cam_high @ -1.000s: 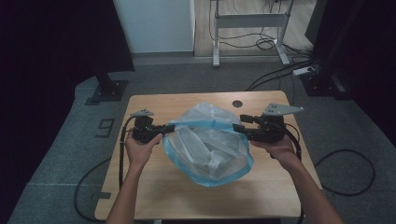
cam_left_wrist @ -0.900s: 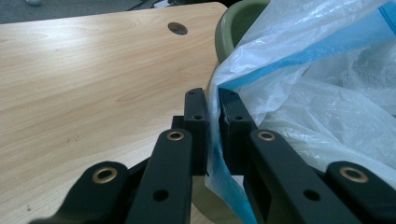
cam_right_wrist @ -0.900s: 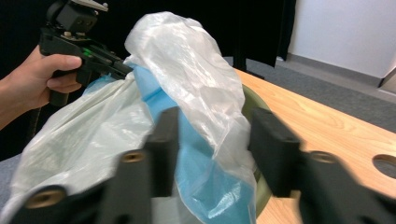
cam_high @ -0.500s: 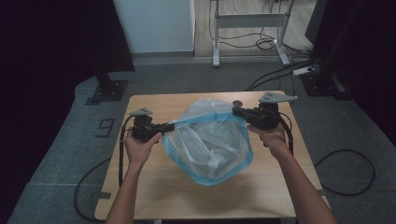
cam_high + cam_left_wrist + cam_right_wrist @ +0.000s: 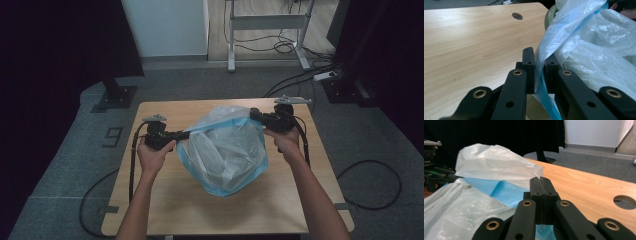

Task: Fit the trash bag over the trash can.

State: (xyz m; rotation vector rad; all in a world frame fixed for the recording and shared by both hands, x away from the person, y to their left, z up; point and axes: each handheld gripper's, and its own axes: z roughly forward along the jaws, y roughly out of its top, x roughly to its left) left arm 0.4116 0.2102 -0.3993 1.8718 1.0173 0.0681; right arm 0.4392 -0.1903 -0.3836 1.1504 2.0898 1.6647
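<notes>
A large plastic bag, clear with a blue rim, lies crumpled on the wooden table and holds clear plastic. My left gripper is at the bag's left edge. In the left gripper view its jaws are shut on a fold of the blue-and-clear film. My right gripper is at the bag's far right corner. In the right gripper view its jaws are pressed together, with the bag's blue film caught at their base. The left gripper shows beyond the bag there.
A round hole is cut into the tabletop near its far edge. Bare wood lies in front of the bag. Behind the table stand a desk frame, a power strip and floor cables.
My right gripper moved from the bag's right side toward the far edge and slightly left, and its jaws came together on the rim. The left gripper stayed put, still gripping.
</notes>
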